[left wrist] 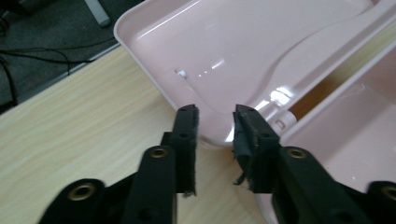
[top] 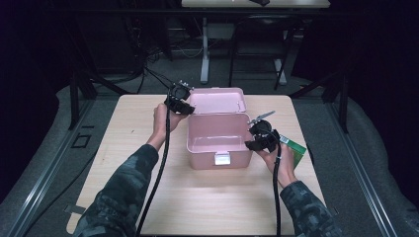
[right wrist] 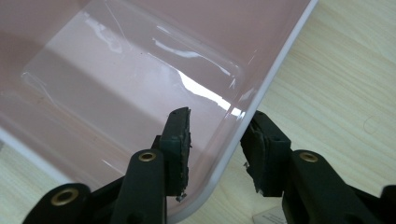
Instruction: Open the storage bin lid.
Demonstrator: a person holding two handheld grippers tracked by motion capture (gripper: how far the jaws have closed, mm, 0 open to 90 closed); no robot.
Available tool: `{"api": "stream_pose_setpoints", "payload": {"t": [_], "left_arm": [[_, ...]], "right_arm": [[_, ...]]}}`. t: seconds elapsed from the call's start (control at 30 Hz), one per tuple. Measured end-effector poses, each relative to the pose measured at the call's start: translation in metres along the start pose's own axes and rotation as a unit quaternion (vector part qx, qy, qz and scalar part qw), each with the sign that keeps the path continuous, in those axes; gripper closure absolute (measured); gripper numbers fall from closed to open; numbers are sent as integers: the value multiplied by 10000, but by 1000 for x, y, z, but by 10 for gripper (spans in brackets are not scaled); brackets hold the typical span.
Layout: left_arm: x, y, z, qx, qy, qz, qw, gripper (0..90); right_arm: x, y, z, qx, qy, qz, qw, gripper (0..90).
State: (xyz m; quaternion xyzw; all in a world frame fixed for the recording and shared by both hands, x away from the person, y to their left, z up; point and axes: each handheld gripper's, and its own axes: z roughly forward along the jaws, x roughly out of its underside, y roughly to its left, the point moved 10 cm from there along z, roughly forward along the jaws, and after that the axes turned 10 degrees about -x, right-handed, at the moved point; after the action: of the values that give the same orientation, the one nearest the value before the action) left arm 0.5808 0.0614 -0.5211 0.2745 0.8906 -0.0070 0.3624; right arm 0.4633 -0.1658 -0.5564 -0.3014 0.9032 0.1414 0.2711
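We have the pink storage box (top: 219, 140) open on the desk (top: 123, 148), its lid (left wrist: 224, 56) just beyond the spread left hand-held gripper (left wrist: 215, 123), right hand-held gripper (right wrist: 217, 140) loosely straddling the box wall; next likely calls for loading.

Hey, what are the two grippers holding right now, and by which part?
The right gripper straddles the pink box's right rim. The left gripper is open at the lid's corner, holding nothing.

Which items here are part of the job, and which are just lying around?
In the job: pink box, its open lid, left gripper at the lid edge, right gripper astride the box's rim.

Lying about: green packet beside the right hand, table.
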Motion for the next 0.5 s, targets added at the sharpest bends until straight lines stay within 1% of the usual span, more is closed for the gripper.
{"api": "stream_pose_setpoints", "payload": {"t": [0.03,0.07,0.13,0.17,0.2,0.27,0.37,0.4,0.47,0.5], "left_arm": [[1,1,-3,-21,-32,-17,10000,604],[2,1,-6,18,-51,-41,10000,579],[6,3,-12,73,-22,-117,9999,485],[8,3,-15,78,-14,-112,9999,442],[10,4,-19,81,-20,-131,9999,407],[17,4,-26,155,5,-166,9997,340],[30,4,-37,165,-2,-175,9997,258],[37,5,-40,134,33,-140,9998,236],[49,6,-46,107,100,-131,9998,194],[56,7,-48,87,125,-141,9998,179]], "right_arm": [[0,0,0,7,-14,9,10000,616],[0,1,-1,-17,-48,34,10000,617],[1,1,-2,-23,7,49,10000,616],[1,3,-2,-52,9,77,10000,613],[2,4,-2,-80,9,97,9999,608],[2,6,-3,-136,10,125,9998,596],[3,9,-4,-229,19,140,9996,571],[3,10,-4,-249,30,155,9996,562],[3,12,-5,-310,39,162,9994,528],[3,13,-5,-294,59,128,9995,507]]}}
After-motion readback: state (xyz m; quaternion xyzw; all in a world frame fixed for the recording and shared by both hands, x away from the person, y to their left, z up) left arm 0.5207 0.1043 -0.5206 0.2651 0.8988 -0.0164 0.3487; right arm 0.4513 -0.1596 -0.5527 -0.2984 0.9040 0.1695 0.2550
